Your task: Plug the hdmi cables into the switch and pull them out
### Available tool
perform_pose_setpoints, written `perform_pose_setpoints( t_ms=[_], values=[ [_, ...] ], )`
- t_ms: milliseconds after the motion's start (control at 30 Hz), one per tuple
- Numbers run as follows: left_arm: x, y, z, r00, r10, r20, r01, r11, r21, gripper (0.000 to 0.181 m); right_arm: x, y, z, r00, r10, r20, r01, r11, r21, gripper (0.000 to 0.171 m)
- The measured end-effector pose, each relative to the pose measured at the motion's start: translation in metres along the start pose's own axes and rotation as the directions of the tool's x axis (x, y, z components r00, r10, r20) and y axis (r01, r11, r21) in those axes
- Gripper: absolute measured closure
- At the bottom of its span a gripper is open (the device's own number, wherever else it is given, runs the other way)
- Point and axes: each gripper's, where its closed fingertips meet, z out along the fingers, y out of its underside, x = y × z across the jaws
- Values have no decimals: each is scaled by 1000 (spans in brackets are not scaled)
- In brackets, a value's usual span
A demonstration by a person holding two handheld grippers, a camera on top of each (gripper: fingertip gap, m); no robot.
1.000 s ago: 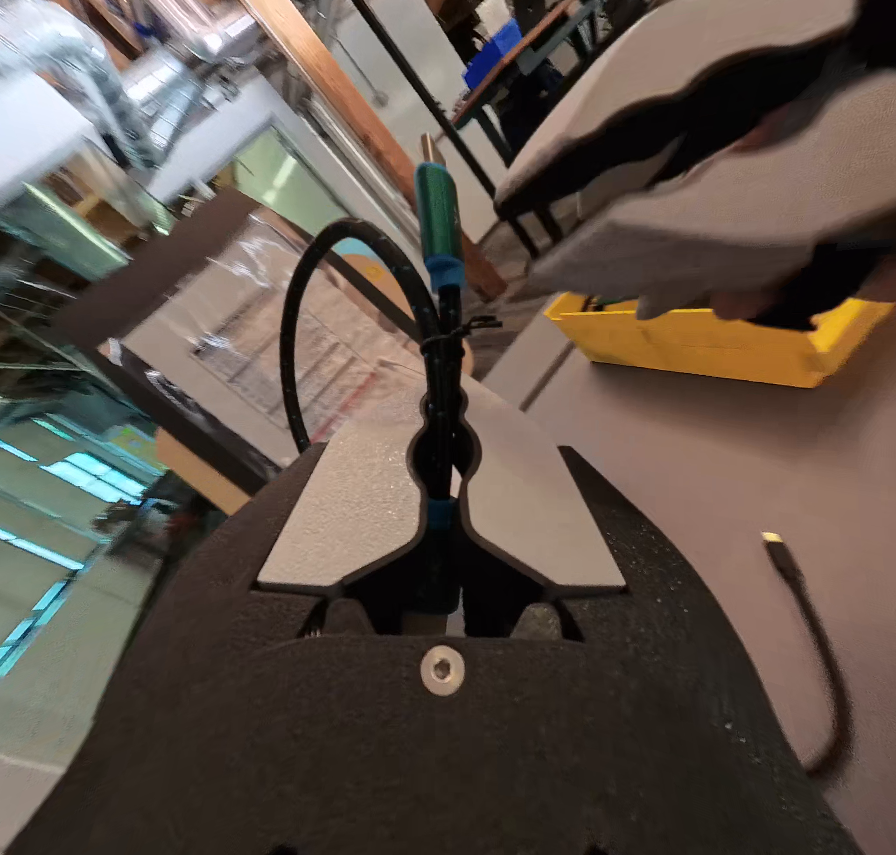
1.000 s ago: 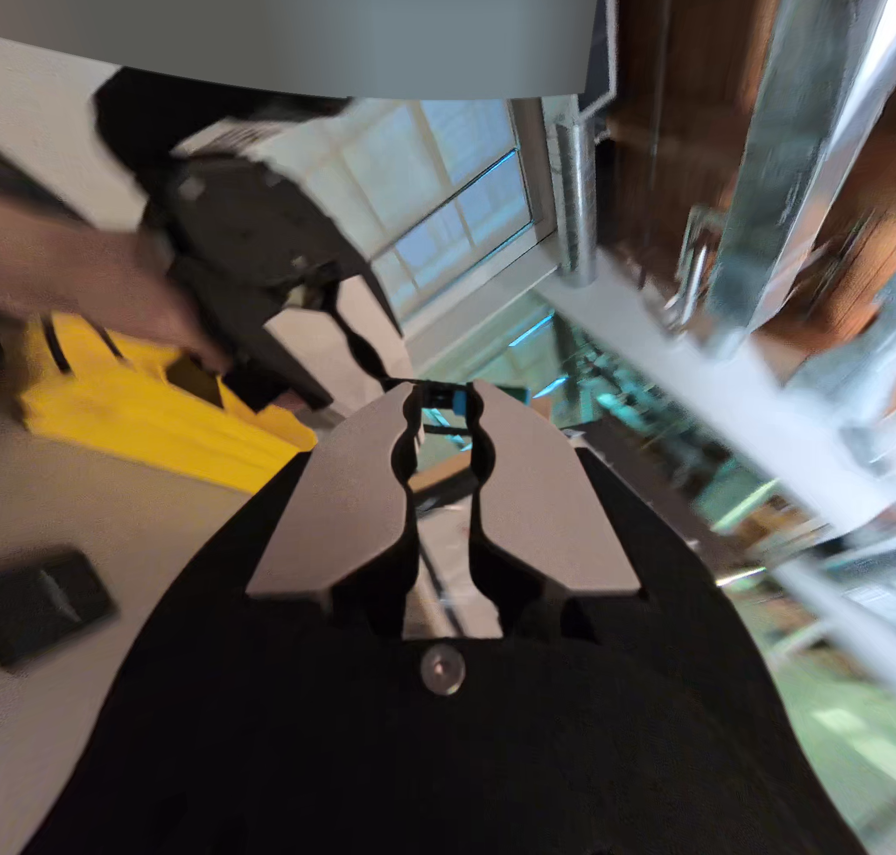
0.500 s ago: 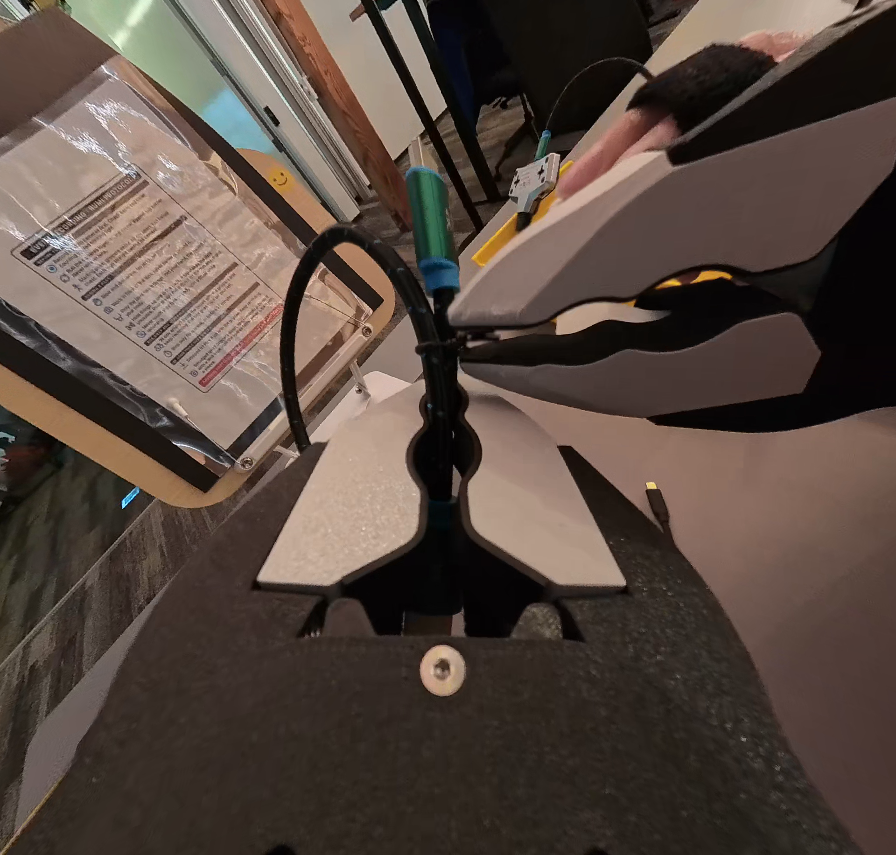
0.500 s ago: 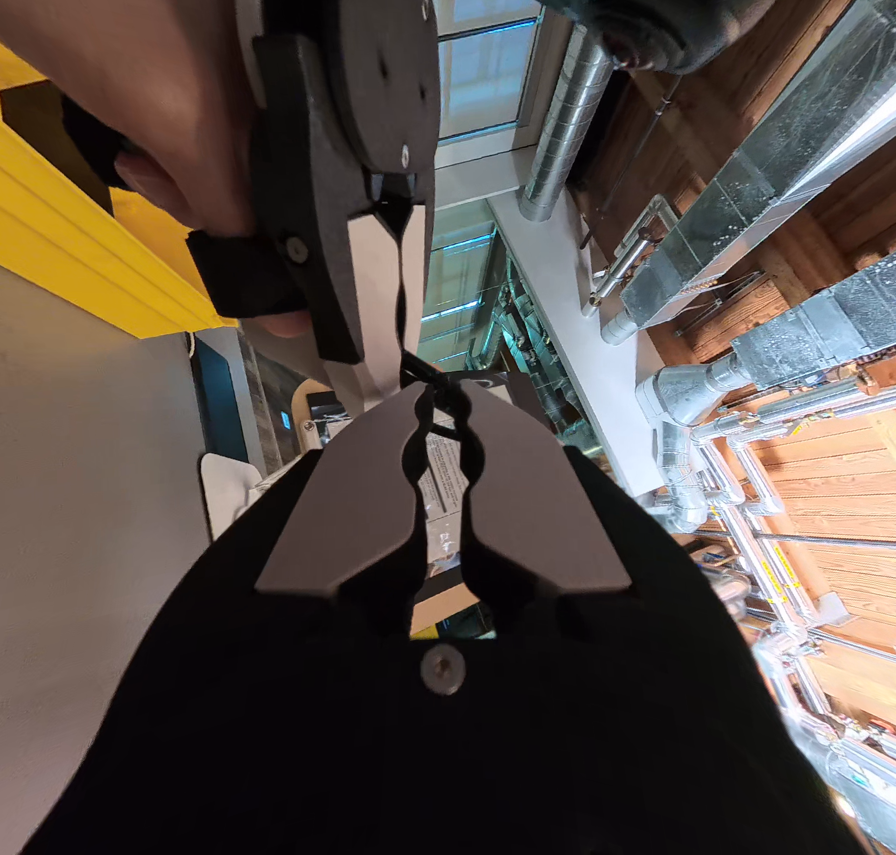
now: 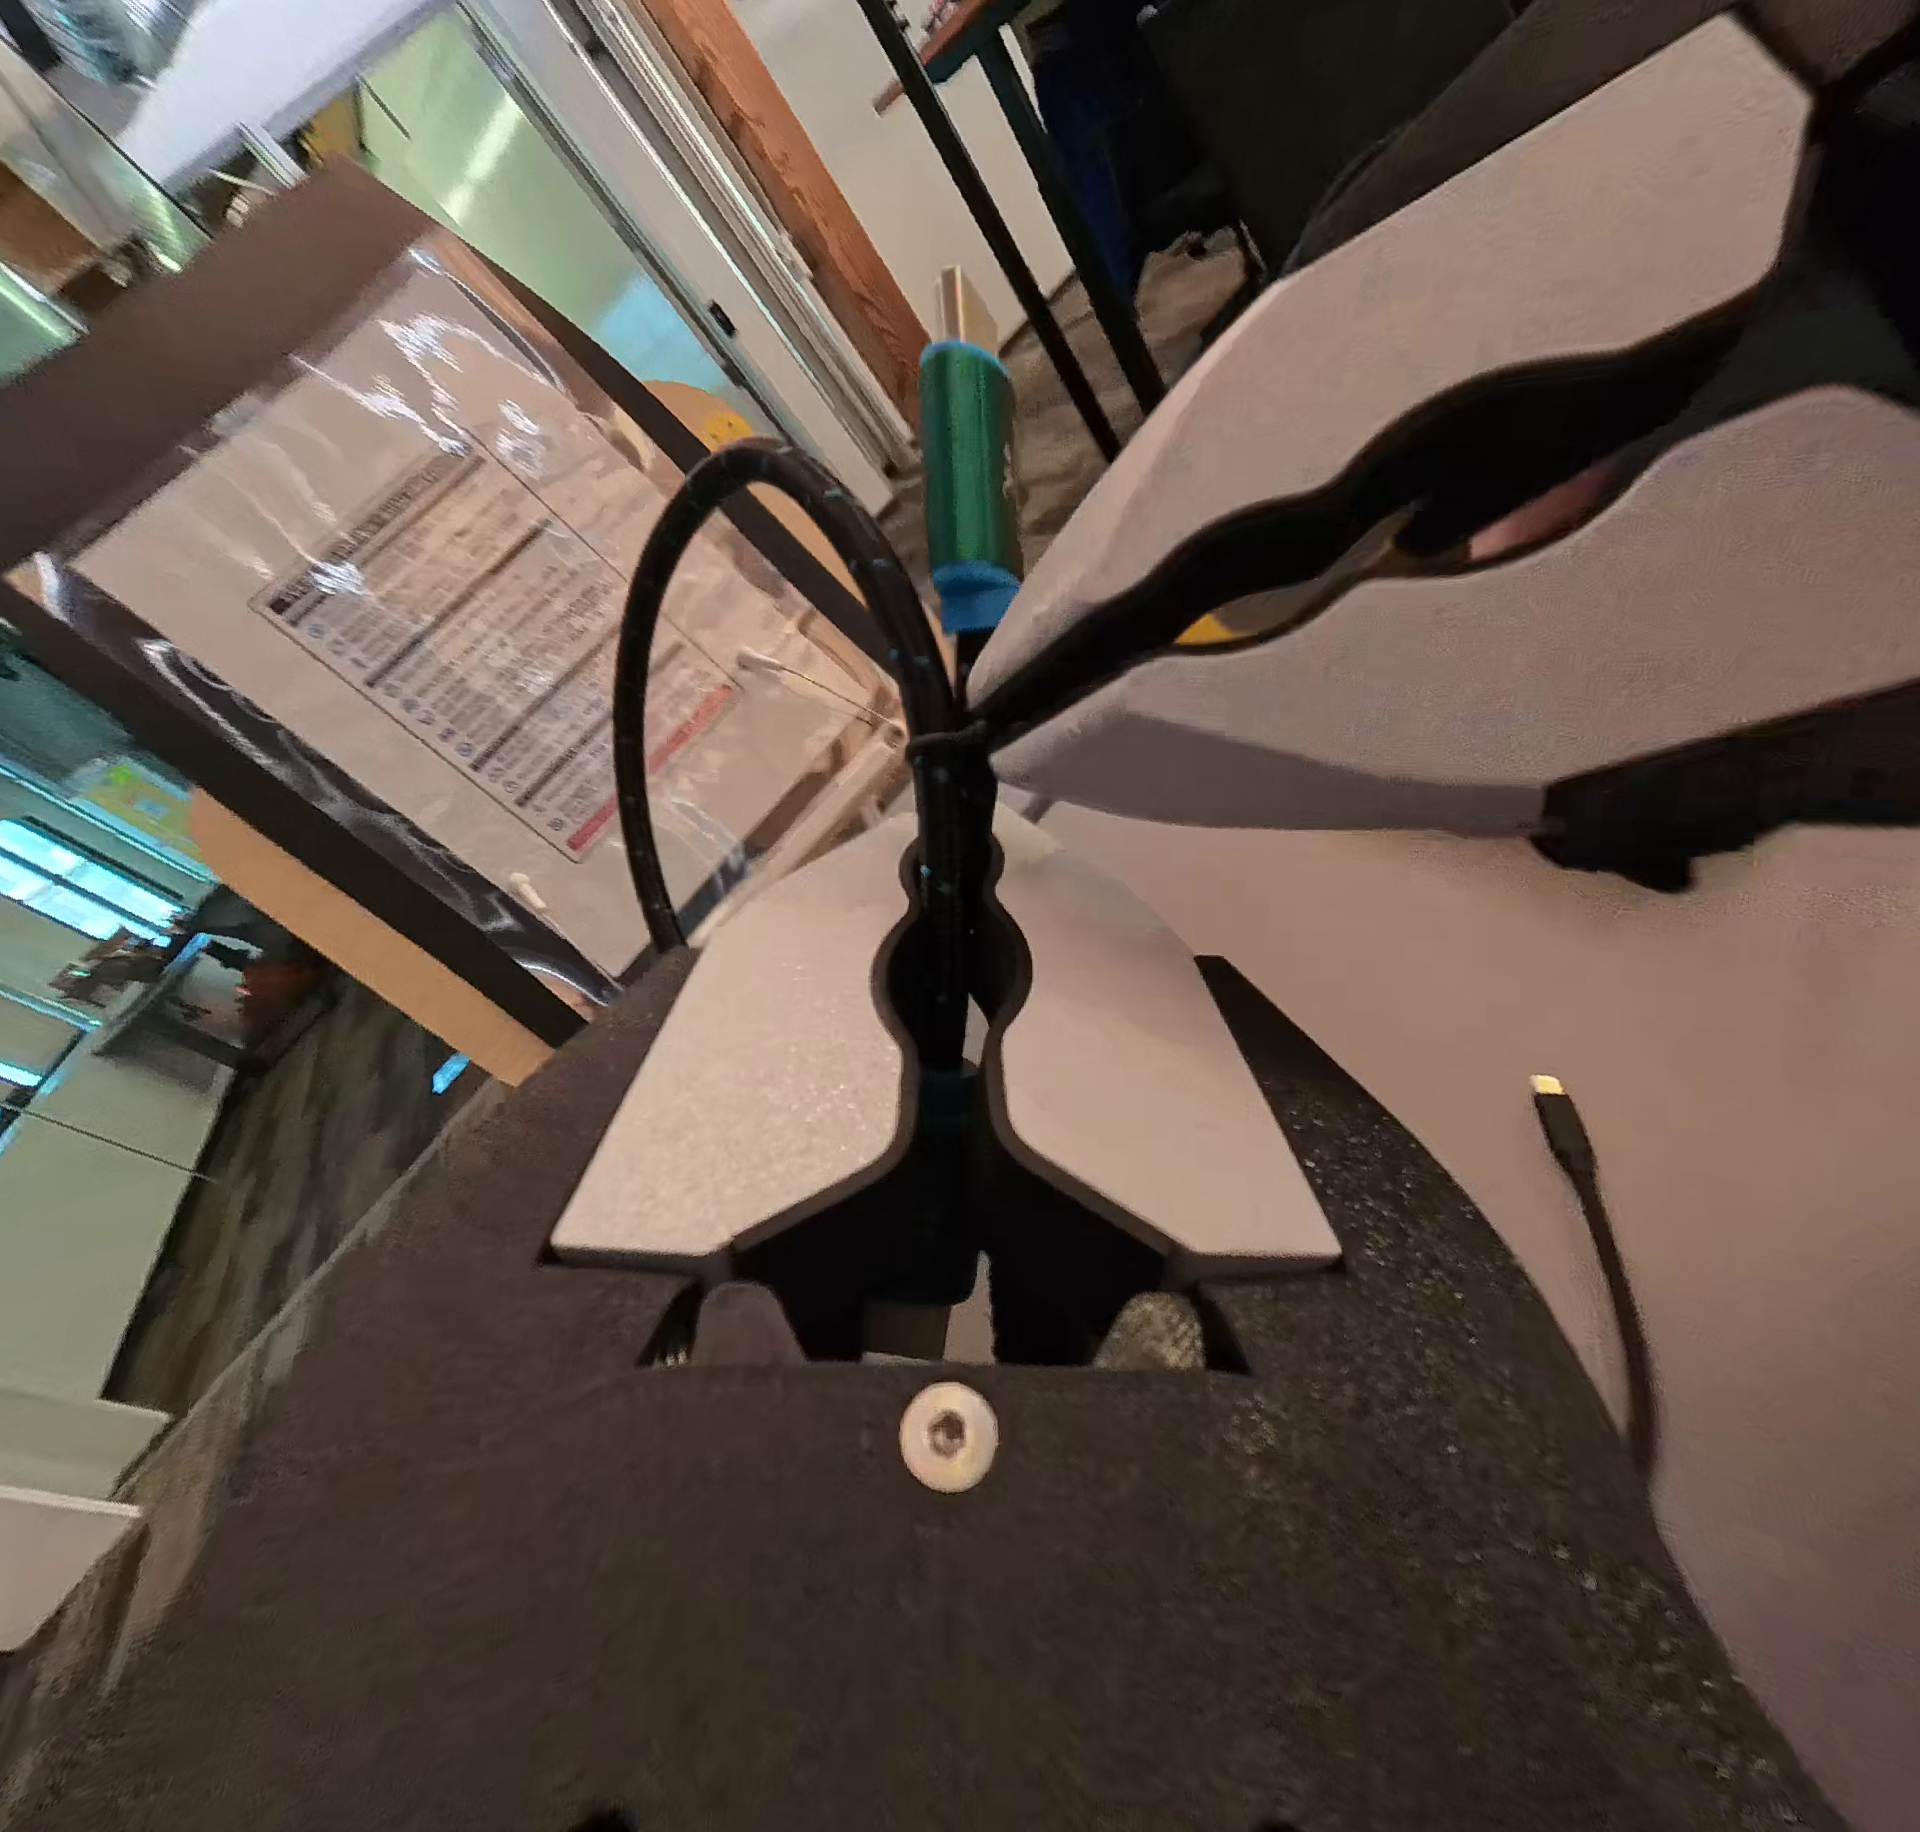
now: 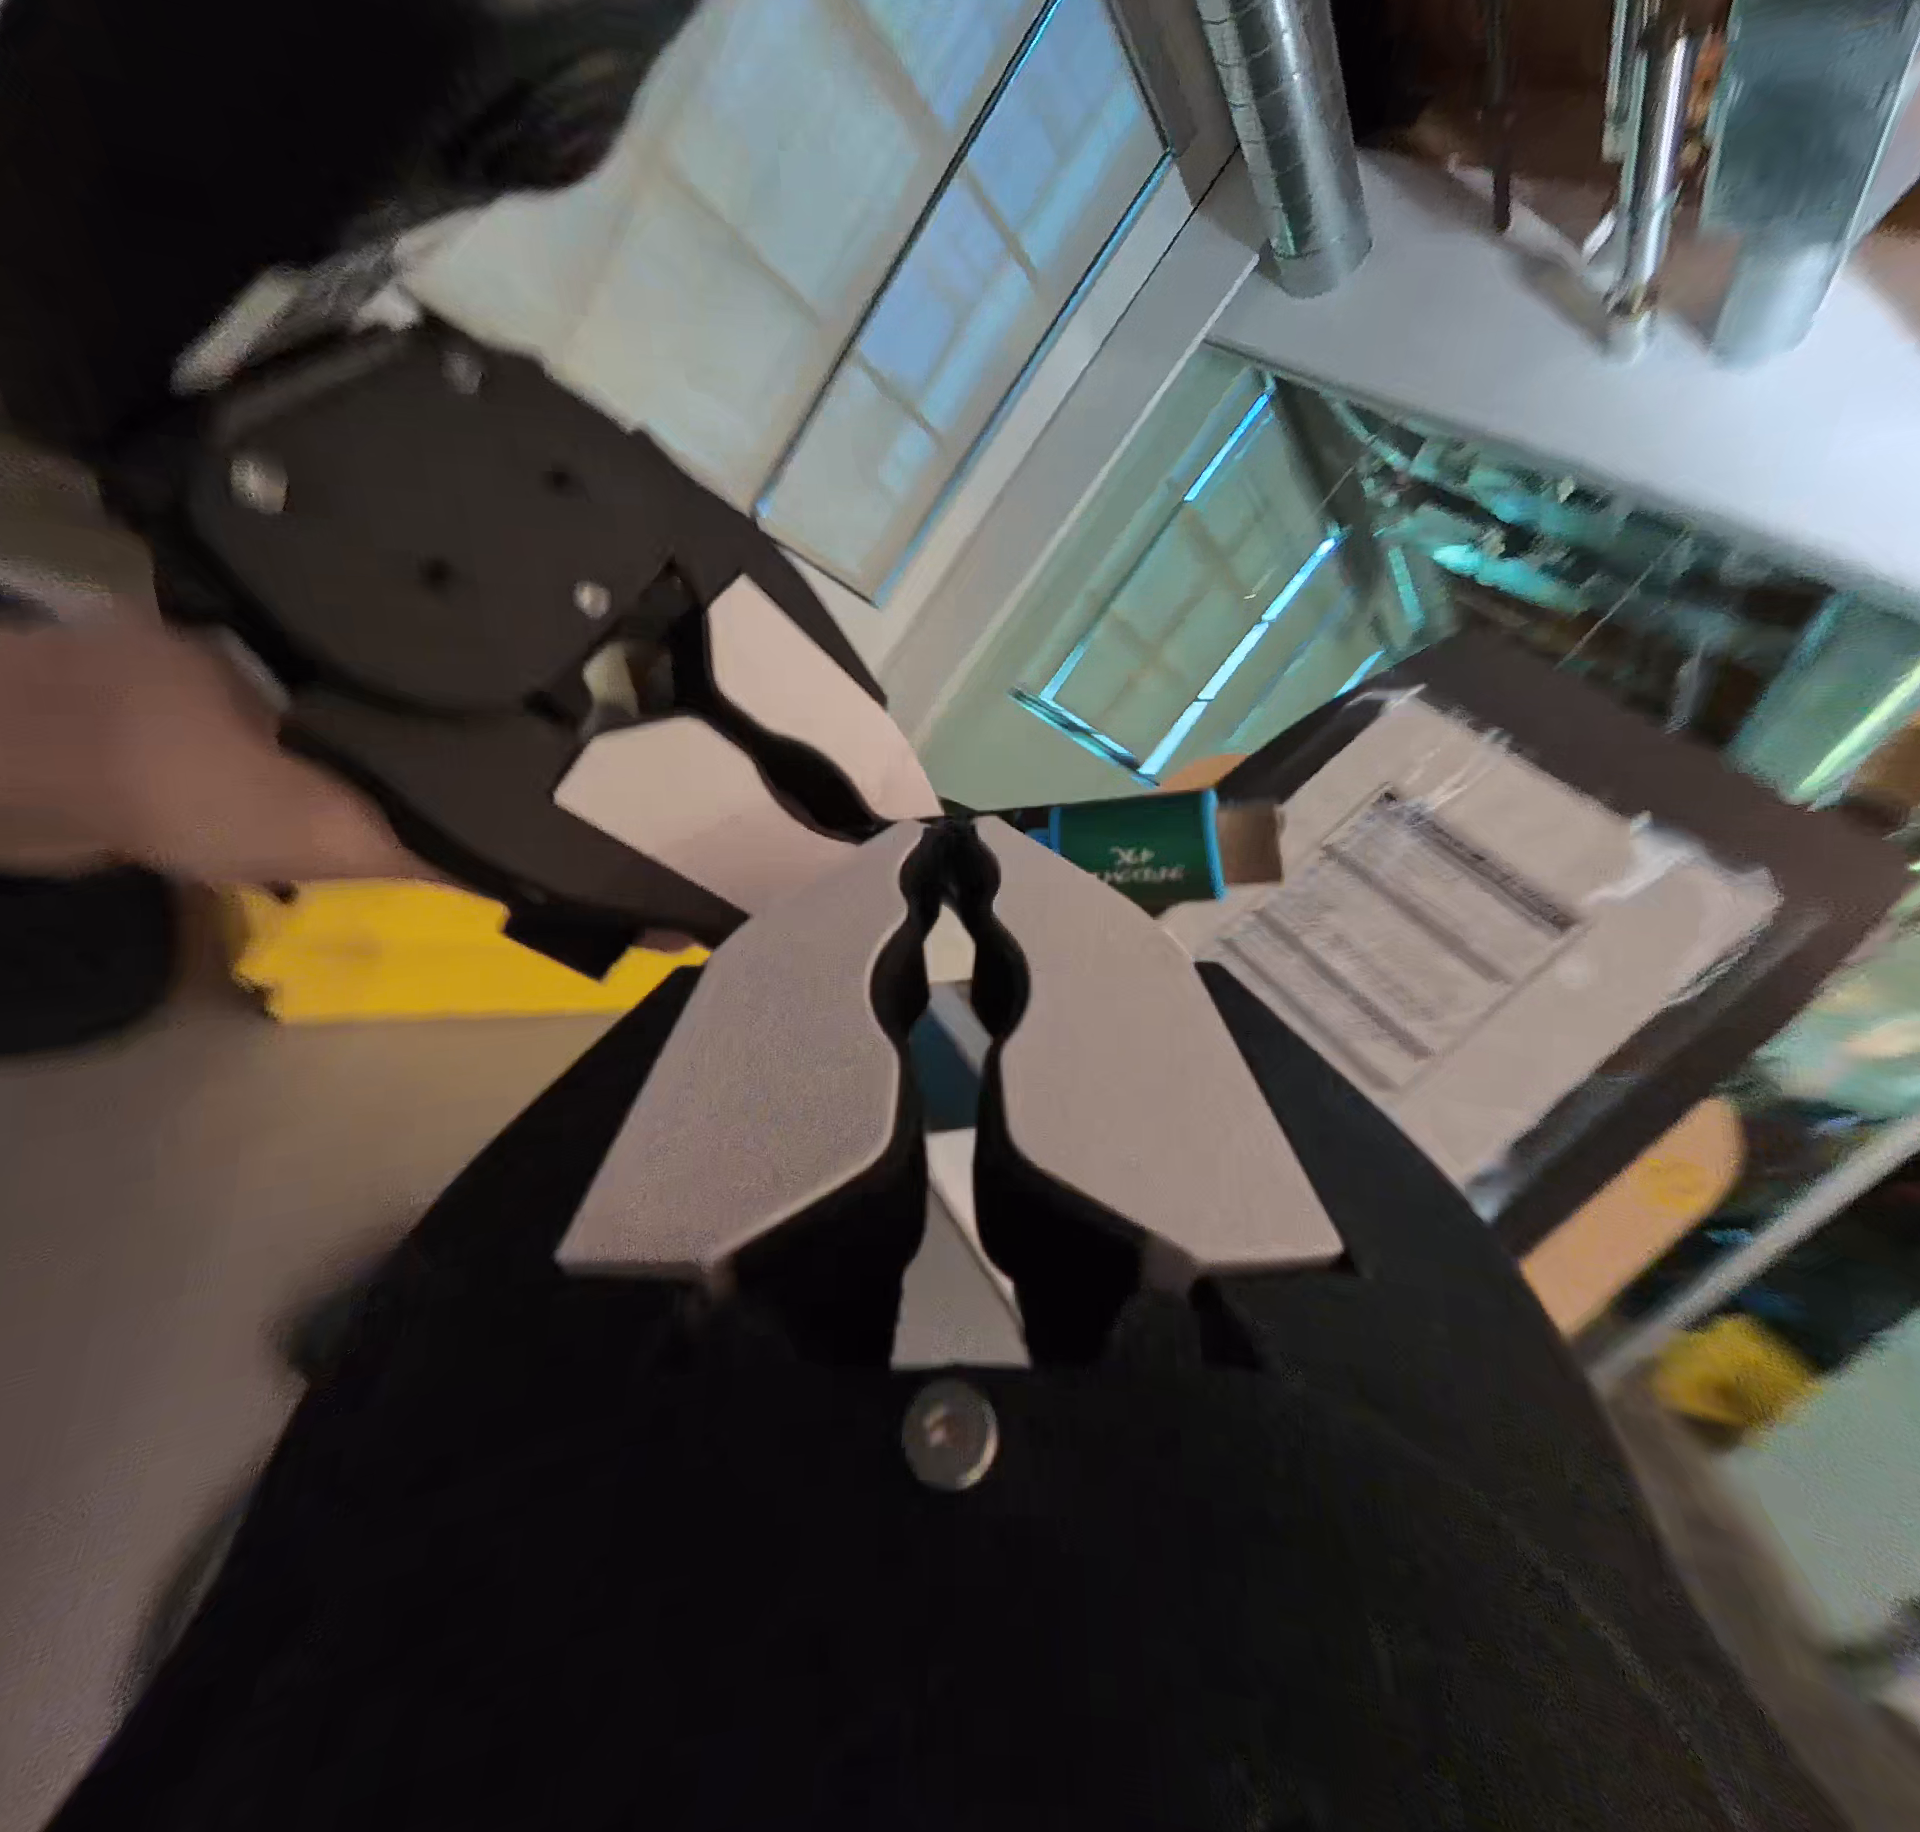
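On my far left stands a board with a clear plastic-covered printed sheet (image 5: 457, 619), tilted and a little blurred. Next comes the black cable (image 5: 649, 733), which arches up in a loop and runs back down between the fingers of my left gripper (image 5: 951, 852). My left jaws are clamped narrow on that cable, with its blue collar sitting low in the gap. Above my fingertips the cable's green HDMI plug (image 5: 966, 463) stands nearly upright, its metal tip pointing away from me, clear of any socket. A thin black tie (image 5: 940, 741) binds the cable just above my left fingertips, and there my right gripper (image 5: 982, 717) comes in from the right, its tips pinched nearly together at that tie. From my right wrist view, my right gripper (image 6: 948, 837) shows the same: jaws drawn in close around the dark cable, with the green plug (image 6: 1132, 847) just beyond. Farther right, a second thin cable (image 5: 1590, 1232) with a small gold-tipped connector lies loose on the grey table (image 5: 1714, 1107). I cannot see the switch.
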Motion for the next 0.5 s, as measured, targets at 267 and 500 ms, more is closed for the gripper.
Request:
perform_pose_setpoints(
  t_ms=[267,500],
  values=[
    [-18,-7,-1,977,109,186,-125,989,78,177,3,-5,4,490,803,339,-861,507,45,169],
    [-29,-16,-9,912,227,343,-275,956,99,179,1,-13,1,-480,671,566,-877,-338,-343,168]
  ],
)
